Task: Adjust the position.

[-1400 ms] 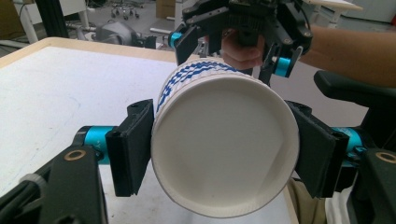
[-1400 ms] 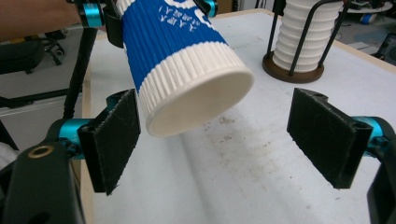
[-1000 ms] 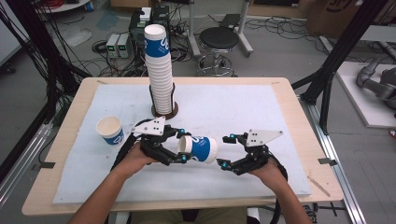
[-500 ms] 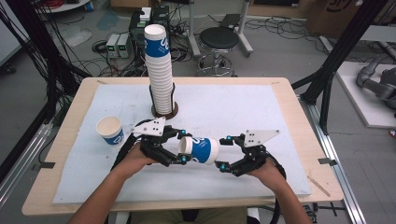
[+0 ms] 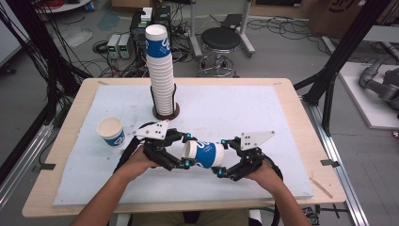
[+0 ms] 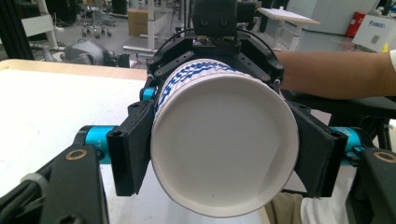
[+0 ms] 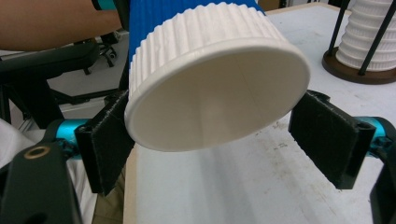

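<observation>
High view: two forearms come in over the near edge of the tabletop [image 5: 291,101] and angle toward each other. The left tongs [image 5: 184,149] and right tongs [image 5: 221,157] face one another near the middle of the near edge, with a blue-and-white paper cup [image 5: 203,154] lying on its side between them, lifted off the white mat [image 5: 235,113]. A grey three-cornered plate tops each gripper. Farther back, toward the far edge, a tall stack of cups [image 5: 161,70] stands in a round holder [image 5: 166,112]. A single upright cup [image 5: 111,131] sits toward the left edge, well apart from the held one.

Left gripper view: the cup [image 6: 224,144] points its open mouth at the camera, something the overhead picture cannot show. The left tongs' [image 6: 224,154] black pads [image 6: 133,147] press both sides of the cup just behind the rim, gripping it. Behind it the other gripper [image 6: 215,28] wraps the cup's far end, and a bare forearm [image 6: 336,74] reaches in from the right.

Right gripper view: here the cup's [image 7: 215,79] recessed bottom faces the camera, tilted. The right tongs [image 7: 219,140] stand spread; the right pad [image 7: 331,135] is clear of the cup, the left pad [image 7: 107,144] sits just beside or against its base edge, I cannot tell which. The stack's foot [image 7: 366,51] shows at the upper right.
</observation>
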Demonstrator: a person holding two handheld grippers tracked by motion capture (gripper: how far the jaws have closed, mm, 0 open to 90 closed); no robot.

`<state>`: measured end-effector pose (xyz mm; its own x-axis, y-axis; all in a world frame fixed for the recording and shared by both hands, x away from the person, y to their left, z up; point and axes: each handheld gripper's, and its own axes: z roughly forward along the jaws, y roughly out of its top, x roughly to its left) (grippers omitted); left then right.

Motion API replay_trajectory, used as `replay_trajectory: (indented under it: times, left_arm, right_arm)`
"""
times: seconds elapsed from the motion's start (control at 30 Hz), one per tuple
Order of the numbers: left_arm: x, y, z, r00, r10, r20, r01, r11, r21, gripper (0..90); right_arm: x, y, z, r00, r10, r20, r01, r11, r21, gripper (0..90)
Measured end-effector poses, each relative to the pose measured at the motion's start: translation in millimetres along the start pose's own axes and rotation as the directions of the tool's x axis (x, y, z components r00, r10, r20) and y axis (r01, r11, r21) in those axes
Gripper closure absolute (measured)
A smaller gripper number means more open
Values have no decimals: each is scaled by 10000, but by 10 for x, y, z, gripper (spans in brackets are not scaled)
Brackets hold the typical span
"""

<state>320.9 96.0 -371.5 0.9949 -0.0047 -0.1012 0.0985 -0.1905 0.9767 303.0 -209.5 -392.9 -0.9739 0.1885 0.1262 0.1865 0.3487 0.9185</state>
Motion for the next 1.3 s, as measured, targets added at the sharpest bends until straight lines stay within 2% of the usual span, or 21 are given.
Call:
replay_trajectory:
  times: [0.07, 0.27, 0.5, 0.7, 0.77, 0.83, 1.03, 1.3]
  left_arm:
    - [2, 0, 1, 9999, -50, 100, 51, 10000, -73, 296]
    - [4, -18, -1, 9997, -166, 174, 168, 9998, -132, 301]
    - [5, -55, 18, 9998, -130, 117, 129, 9999, 90, 306]
    - [-23, -55, 30, 9995, -188, -234, 197, 9991, 384, 298]
    - [-36, -55, 44, 9979, -293, -580, 324, 9981, 520, 231]
    - [-43, -63, 55, 9966, -434, -701, 481, 9966, 666, 174]
    - [-72, -15, 31, 9951, -299, -943, 391, 9946, 965, 156]
    - [-107, 149, 20, 9924, 229, -1211, -16, 9849, 1731, 156]
  right_arm:
    - [-2, 0, -4, 9999, 104, -121, -104, 9999, -67, 165]
    - [1, 7, -35, 9995, -180, -245, 175, 9996, -207, 209]
    - [-2, 16, -83, 9995, -192, -241, 189, 9998, -110, 253]
    - [-3, 20, -92, 9996, -267, -133, 268, 9996, 97, 268]
    - [-4, 22, -93, 9995, -281, -163, 283, 9995, 144, 269]
    - [-2, 29, -97, 9995, -288, -157, 291, 9994, 165, 269]
    - [2, 53, -120, 9988, -472, 116, 464, 9972, 589, 269]
    - [-3, 140, -199, 9965, -741, 382, 697, 9920, 1053, 269]
